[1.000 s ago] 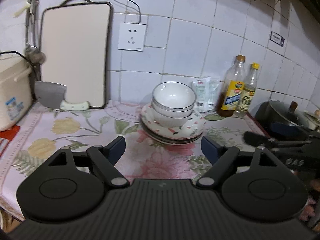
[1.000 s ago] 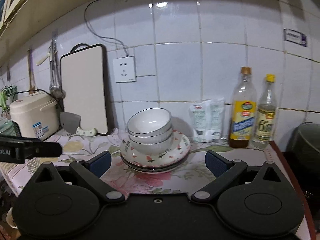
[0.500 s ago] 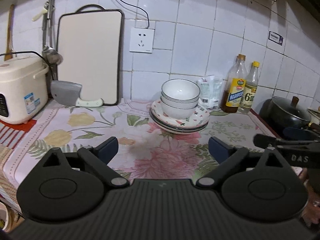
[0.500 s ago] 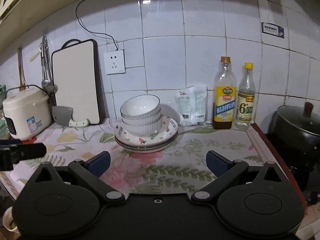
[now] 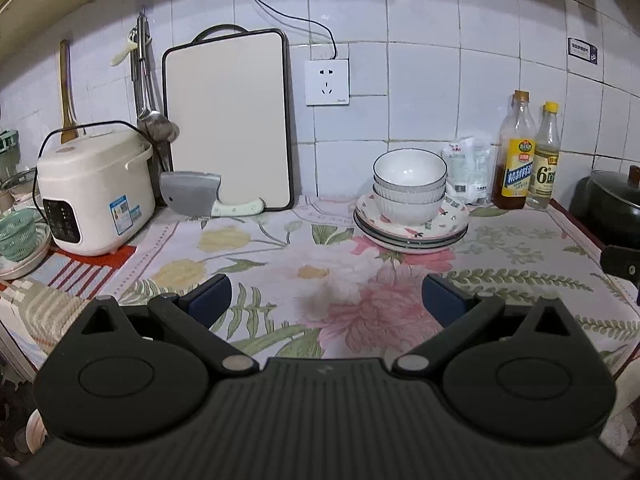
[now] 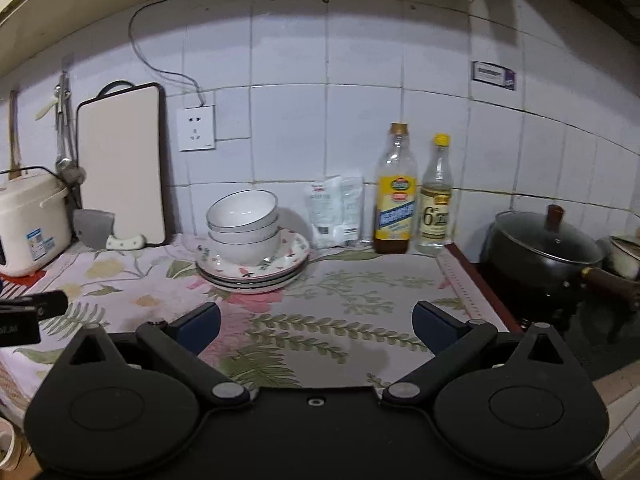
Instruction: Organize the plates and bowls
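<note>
Both grippers have drawn back from the stacked bowls (image 5: 409, 186) and plates (image 5: 412, 232) beside the bottles on the floral counter (image 5: 280, 264). The left gripper (image 5: 326, 294) has just spread its fingers fully, empty; the right gripper (image 6: 316, 322) is likewise released. The stack looks finished.

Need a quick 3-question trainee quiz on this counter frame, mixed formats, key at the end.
1. True or false: the bowls stand nested on the stack of plates.
2. What lies against the foot of the cutting board? A) a cleaver B) a ladle C) a sponge
3. Fill in: between the fingers of the left gripper and the right gripper there is ____.

Key
1. True.
2. A: the cleaver lies at the board's foot.
3. Nothing: both are open over the floral cloth, short of the dishes; the left jaws have just been opening.
</note>
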### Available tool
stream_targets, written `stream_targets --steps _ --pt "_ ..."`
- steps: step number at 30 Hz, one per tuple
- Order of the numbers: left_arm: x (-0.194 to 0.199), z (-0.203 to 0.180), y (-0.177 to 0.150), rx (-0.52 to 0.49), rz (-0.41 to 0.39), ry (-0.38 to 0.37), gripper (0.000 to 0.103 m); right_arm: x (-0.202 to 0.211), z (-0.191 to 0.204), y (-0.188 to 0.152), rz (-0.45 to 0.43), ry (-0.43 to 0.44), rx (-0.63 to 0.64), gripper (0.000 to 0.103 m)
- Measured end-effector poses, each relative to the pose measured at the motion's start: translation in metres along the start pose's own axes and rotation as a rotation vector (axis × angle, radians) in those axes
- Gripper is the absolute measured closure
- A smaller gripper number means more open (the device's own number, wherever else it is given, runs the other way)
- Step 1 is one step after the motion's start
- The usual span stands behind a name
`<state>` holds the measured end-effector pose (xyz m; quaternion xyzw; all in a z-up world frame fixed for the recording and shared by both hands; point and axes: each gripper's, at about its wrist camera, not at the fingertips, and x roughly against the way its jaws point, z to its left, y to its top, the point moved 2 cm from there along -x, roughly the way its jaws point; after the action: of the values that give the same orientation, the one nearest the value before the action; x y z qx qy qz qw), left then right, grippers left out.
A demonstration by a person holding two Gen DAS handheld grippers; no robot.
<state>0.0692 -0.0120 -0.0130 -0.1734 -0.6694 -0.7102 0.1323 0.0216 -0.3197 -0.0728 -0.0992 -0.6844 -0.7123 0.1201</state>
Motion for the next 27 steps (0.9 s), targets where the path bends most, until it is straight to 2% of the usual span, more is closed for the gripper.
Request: stream_targets --steps 3,8,13,27 --pt "0.000 0.002 -0.003 0.005 0.020 -0.014 0.000 0.002 -0.002 -0.003 0.023 0.011 -0.016 0.000" --pt "0.000 0.008 -0.004 0.016 0.024 0.000 0.000 0.006 0.001 -0.006 0.007 -0.034 0.017 0.000" --pt "-0.001 0.013 -0.008 0.024 0.032 0.013 0.000 0.013 0.000 -0.007 -0.013 0.015 -0.015 0.000" --pt "0.003 0.008 -0.015 -0.003 0.033 0.020 0.000 0.018 0.005 -0.014 -0.069 -0.082 0.049 0.000"
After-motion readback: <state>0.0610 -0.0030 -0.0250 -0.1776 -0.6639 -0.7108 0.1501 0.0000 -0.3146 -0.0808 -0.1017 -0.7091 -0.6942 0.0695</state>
